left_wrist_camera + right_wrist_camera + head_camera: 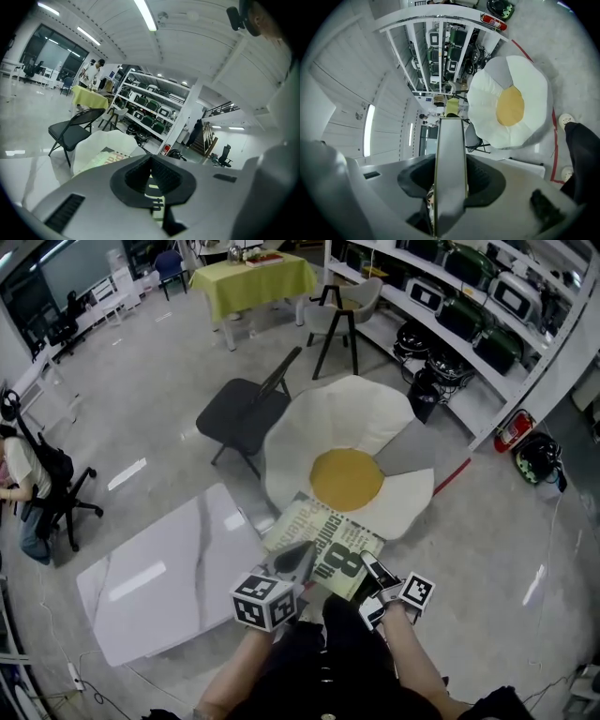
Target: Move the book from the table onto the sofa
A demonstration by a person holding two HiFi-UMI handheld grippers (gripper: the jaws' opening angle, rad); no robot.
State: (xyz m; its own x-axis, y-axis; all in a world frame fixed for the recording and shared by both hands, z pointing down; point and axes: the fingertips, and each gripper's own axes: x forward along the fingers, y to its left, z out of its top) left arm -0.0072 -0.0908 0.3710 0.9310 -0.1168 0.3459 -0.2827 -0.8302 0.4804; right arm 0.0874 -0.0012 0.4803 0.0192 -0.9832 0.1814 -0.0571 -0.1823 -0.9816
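The book (pixel 323 542), pale green with large black print, hangs in the air between both grippers, its far edge over the near rim of the white fried-egg-shaped sofa (pixel 347 418). My left gripper (pixel 302 557) is shut on the book's near left corner, and my right gripper (pixel 373 568) is shut on its near right edge. In the left gripper view the book (pixel 107 158) runs out from between the jaws of the left gripper (pixel 153 188) toward the sofa (pixel 91 143). The right gripper view shows the book (pixel 450 150) edge-on in the right gripper (pixel 450 190), with the sofa (pixel 511 105) beyond.
The white marble table (pixel 169 577) stands at my left. A black folding chair (pixel 246 409) is behind the sofa, with shelves of appliances (pixel 469 306) along the right wall and a red fire extinguisher (pixel 514 430). A person sits at far left (pixel 28 484).
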